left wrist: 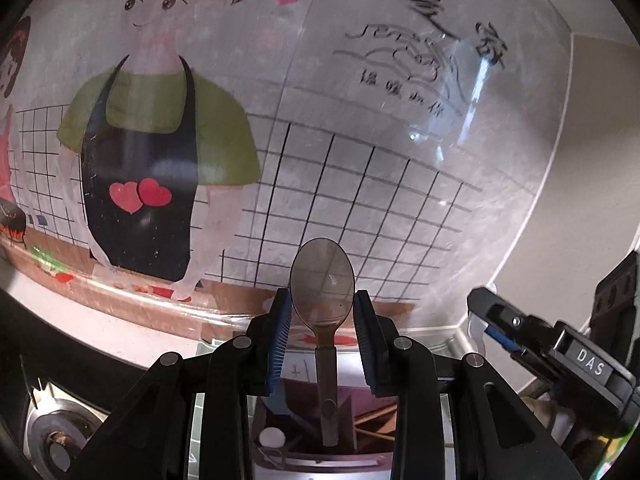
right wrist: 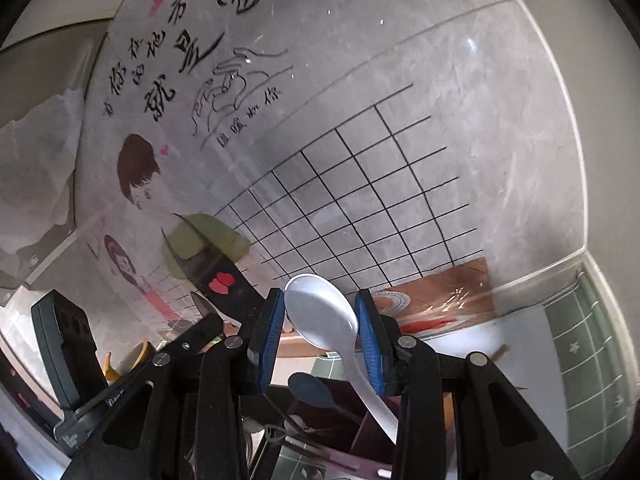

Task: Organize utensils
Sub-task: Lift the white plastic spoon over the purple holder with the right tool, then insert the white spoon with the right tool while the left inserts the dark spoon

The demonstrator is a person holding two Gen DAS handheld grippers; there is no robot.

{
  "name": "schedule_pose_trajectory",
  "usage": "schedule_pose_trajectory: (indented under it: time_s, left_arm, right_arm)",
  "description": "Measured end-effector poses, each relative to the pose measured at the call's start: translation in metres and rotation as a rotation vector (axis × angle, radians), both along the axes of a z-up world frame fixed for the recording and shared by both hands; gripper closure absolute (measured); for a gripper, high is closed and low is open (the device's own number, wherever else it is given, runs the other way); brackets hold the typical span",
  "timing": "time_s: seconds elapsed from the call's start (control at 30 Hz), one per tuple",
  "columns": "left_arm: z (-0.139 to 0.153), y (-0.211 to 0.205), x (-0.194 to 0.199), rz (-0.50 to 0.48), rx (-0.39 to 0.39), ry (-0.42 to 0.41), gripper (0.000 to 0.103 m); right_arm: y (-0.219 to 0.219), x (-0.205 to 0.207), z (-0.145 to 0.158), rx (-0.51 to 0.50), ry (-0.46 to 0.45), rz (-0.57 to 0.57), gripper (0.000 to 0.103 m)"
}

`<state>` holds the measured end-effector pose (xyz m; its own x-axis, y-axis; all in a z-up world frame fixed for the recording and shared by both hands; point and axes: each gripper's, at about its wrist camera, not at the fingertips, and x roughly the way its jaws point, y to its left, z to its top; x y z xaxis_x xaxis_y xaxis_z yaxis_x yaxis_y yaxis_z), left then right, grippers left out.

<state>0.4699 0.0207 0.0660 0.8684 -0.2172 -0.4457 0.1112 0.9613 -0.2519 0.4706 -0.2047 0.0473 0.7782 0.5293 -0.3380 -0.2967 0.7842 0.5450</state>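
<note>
In the left wrist view the left gripper (left wrist: 322, 312) sits at lower centre with its blue-padded fingers (left wrist: 280, 336) partly spread, the bowl of a metal spoon (left wrist: 322, 280) standing upright between them. The pads flank the lower bowl closely, but whether they actually press it cannot be told; the handle runs straight down the middle of the frame, past the fingers, toward a box (left wrist: 304, 432) at bottom centre that holds chopsticks and other utensils. At the right edge of this view the right gripper (left wrist: 478, 320) pokes in from the lower right, carrying something white at its tip. Behind everything a wall sticker (left wrist: 160, 120) fills the upper frame: a cartoon figure in a green shirt and dark apron, a black grid and brush writing. At lower left lies a round steel burner (left wrist: 52, 436). In the right wrist view the right gripper (right wrist: 322, 320) is also at lower centre, its blue pads (right wrist: 370, 344) partly spread around a white spoon (right wrist: 324, 316). The bowl tilts to the upper left and the handle slants down to the lower right, crossing close against the right-hand pad; a firm pinch cannot be confirmed. Below, the box (right wrist: 352, 420) shows a dark spoon (right wrist: 312, 392). The left gripper (right wrist: 200, 320) appears at lower left, with green tile (right wrist: 588, 352) at the right edge.
</note>
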Motion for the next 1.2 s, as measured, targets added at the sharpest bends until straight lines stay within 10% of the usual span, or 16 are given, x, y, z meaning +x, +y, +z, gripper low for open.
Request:
schedule_pose_trajectory:
  time_s: [0.6, 1.03, 1.2]
  left_arm:
    - [-0.045, 0.003, 0.014, -0.045, 0.042, 0.096, 0.050]
    - [-0.078, 0.028, -0.065, -0.086, 0.067, 0.382, 0.045]
    - [-0.117, 0.030, -0.078, -0.056, 0.033, 0.527, 0.045]
  right_arm:
    - [0.008, 0.014, -0.027, -0.211, 0.117, 0.004, 0.063]
    - [-0.025, -0.116, -0.022, -0.549, 0.112, -0.118, 0.015]
    - [-0.035, -0.149, -0.059, -0.679, 0.223, -0.139, 0.011]
